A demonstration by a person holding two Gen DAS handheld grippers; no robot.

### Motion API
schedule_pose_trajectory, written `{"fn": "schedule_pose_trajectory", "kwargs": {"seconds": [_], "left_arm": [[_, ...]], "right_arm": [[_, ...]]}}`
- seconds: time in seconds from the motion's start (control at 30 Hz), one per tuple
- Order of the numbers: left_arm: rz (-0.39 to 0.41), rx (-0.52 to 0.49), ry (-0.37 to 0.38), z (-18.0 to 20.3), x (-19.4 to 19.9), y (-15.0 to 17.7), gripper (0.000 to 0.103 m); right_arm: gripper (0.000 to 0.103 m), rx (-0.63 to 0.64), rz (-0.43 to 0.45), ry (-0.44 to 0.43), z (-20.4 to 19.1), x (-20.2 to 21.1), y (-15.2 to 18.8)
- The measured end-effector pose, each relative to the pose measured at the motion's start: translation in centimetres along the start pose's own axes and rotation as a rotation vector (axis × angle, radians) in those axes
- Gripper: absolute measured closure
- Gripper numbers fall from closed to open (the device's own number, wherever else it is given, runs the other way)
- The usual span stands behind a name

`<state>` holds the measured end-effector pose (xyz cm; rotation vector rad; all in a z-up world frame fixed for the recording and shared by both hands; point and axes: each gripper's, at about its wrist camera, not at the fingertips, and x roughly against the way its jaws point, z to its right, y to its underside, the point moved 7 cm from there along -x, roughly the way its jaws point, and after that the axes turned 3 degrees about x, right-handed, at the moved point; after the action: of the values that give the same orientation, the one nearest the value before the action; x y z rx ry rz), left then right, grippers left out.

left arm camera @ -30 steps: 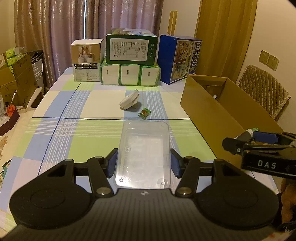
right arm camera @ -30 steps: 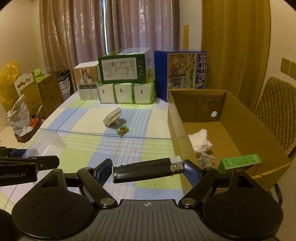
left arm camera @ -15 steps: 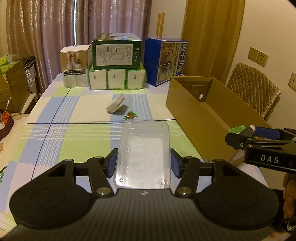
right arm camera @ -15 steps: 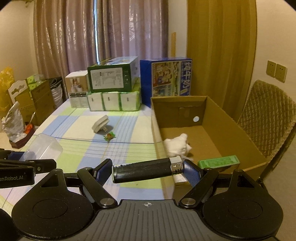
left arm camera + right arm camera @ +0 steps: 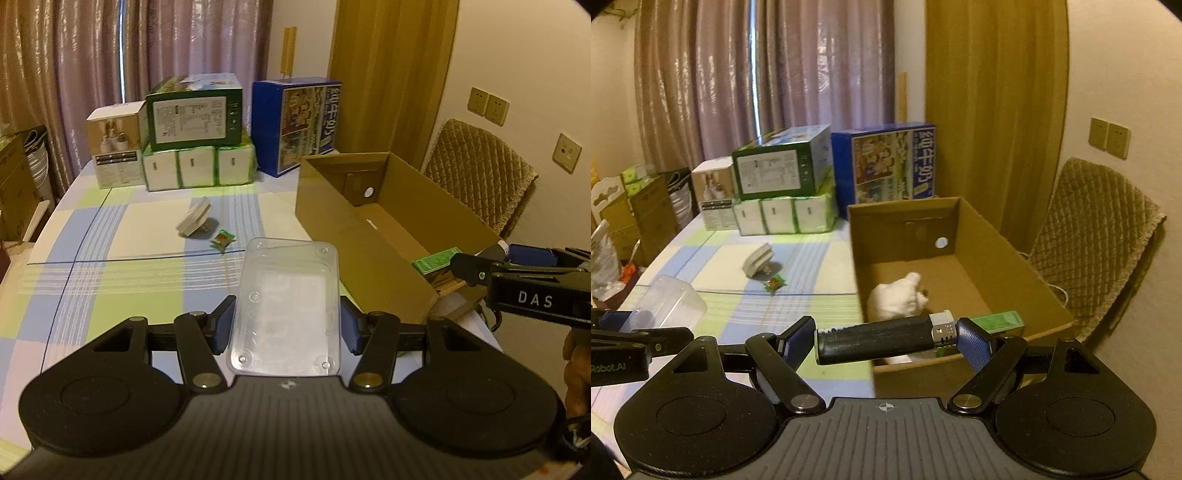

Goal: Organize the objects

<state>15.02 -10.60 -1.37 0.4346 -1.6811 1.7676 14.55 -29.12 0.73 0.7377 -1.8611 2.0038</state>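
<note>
Lighter [image 5: 882, 339], black with a silver metal head, lies crosswise between the blue fingertips [image 5: 975, 343] of the right gripper [image 5: 886, 341], pinched end to end. Its long axis runs left to right across the view, with the metal head pointing right and tilted slightly upward. It hangs in the air over the near left corner of an open cardboard box [image 5: 1008, 258]. Inside the box lie a white fluffy object [image 5: 897, 299] and a flat green packet [image 5: 997, 319].

The left gripper [image 5: 286, 325] squeezes a clear plastic container [image 5: 286, 299] by its long sides; the container's long axis points straight away from the camera, above a checked tablecloth [image 5: 122, 266]. Farther along the table sit a small white device [image 5: 194, 221] and, just beside it, a green candy wrapper [image 5: 222, 240]. Stacked cartons [image 5: 195, 136] stand at the far edge, near the curtains [image 5: 110, 55]. A padded chair [image 5: 1089, 240] stands beside the cardboard box.
</note>
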Motion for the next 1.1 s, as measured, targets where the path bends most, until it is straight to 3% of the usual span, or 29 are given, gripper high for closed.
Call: {"fn": "schedule_pose_trajectory", "kwargs": {"seconds": [1.1], "left_arm": [[-0.009,-0.108,0.121,9.0,-2.3,-2.6,0.051]], "right_arm": [[0.024,-0.031,0.007,0.088,7.9,0.0,-1.1]]}}
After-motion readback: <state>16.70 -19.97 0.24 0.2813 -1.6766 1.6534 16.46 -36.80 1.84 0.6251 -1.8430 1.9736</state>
